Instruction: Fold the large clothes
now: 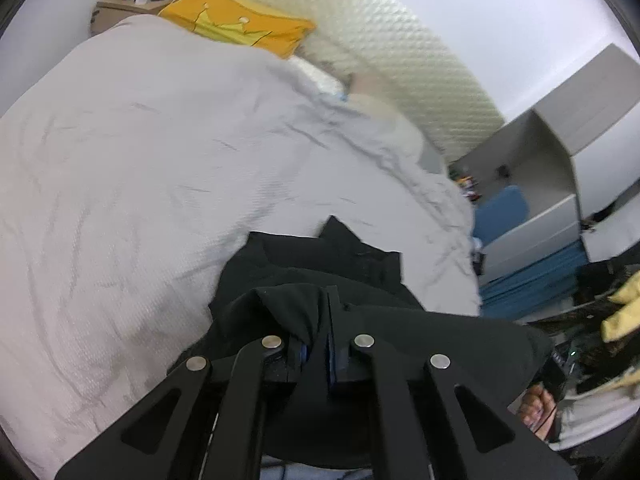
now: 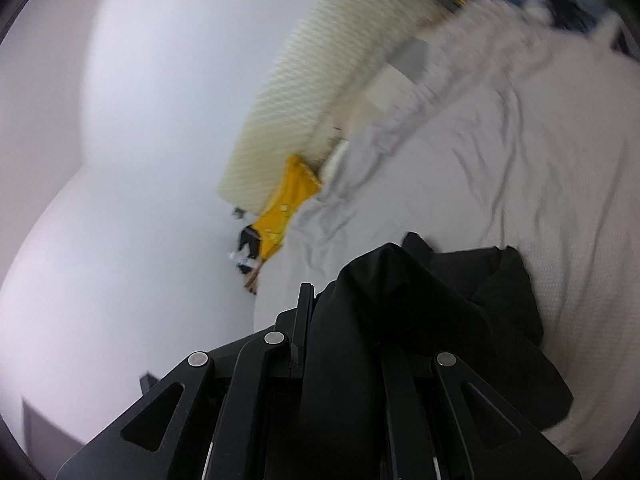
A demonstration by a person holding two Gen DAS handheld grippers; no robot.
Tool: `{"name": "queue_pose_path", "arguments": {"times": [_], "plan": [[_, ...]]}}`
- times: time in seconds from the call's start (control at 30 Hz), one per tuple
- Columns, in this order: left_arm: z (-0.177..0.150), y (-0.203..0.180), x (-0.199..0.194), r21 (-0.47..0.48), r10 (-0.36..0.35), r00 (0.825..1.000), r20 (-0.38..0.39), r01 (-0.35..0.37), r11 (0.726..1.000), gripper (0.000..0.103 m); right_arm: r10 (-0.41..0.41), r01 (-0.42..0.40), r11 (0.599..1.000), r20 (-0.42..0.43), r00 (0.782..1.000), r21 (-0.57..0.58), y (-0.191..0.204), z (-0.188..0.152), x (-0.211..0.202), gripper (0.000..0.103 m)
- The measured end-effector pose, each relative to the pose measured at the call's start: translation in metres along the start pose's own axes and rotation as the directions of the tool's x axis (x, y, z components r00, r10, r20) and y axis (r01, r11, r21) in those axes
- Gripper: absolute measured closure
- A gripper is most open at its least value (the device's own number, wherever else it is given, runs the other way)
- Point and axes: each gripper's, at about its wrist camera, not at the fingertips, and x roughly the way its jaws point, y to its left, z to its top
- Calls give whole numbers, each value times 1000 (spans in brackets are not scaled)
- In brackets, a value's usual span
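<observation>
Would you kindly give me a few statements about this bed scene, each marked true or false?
1. The left gripper has black garment fabric between its jaws. True.
2. The garment being handled is white. False: it is black, lying on a pale grey bedcover.
3. A yellow cushion lies near the head of the bed. True.
4. The right gripper stands wide open and empty. False: its jaws are closed, with black fabric draped over them.
5. The garment covers the whole bed. False: it lies only at the near edge; most of the bedcover is bare.
</observation>
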Motion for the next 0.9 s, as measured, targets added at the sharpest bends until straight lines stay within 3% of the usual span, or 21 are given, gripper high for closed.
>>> {"name": "queue_pose_path", "arguments": {"times": [0.23,0.5,0.67,0.9], "plan": [[24,-1,51,-10,134,991,-17,-134,991,94,-145,153,979,-68,987,137,-42,34,58,97],[49,-2,123,16,270,960,-69,-270,963,94,-267,289,940,-136,954,182,-73,53,113,97],[63,4,179,32,297,945,-135,-295,955,94,-292,328,919,-185,939,217,-106,58,144,97],[70,24,252,2,279,933,-229,-286,958,93,-291,349,904,-242,926,248,-146,59,179,97]]}}
